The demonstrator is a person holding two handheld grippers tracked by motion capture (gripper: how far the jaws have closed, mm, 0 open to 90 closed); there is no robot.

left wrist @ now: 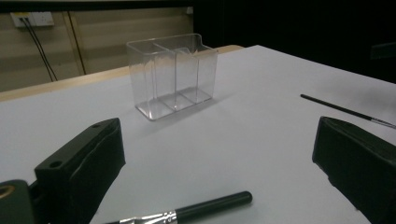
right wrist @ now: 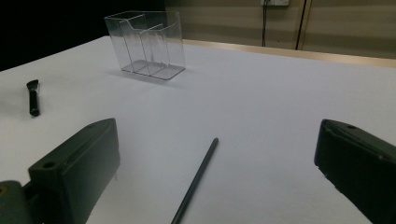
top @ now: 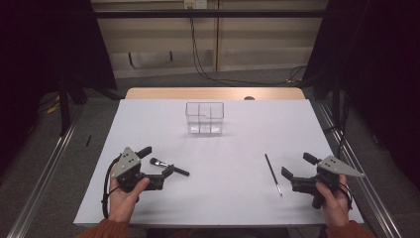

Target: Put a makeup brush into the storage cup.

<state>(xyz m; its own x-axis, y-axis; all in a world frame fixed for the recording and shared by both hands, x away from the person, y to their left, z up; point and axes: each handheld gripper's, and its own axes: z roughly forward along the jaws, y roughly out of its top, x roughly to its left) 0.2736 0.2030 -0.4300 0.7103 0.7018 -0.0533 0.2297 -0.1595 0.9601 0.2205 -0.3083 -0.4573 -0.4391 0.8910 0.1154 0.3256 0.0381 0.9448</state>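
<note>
Left gripper (top: pixel 159 174) wide open, empty, lower left, jaws flanking makeup brush (top: pixel 169 167) for pickup. Right gripper (top: pixel 293 173) wide open, empty, lower right, facing thin brush (top: pixel 273 173). Clear organizer (top: pixel 204 118) upper centre of worktop (top: pixel 237 198), likely destination.

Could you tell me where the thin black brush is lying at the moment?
In the high view the thin black brush lies flat on the white table at the right, just left of the open right gripper, nearer than the clear organizer.

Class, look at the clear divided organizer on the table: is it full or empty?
Empty. Through the clear organizer you see only its bare compartments; the short makeup brush and the thin brush both lie flat on the table.
</note>
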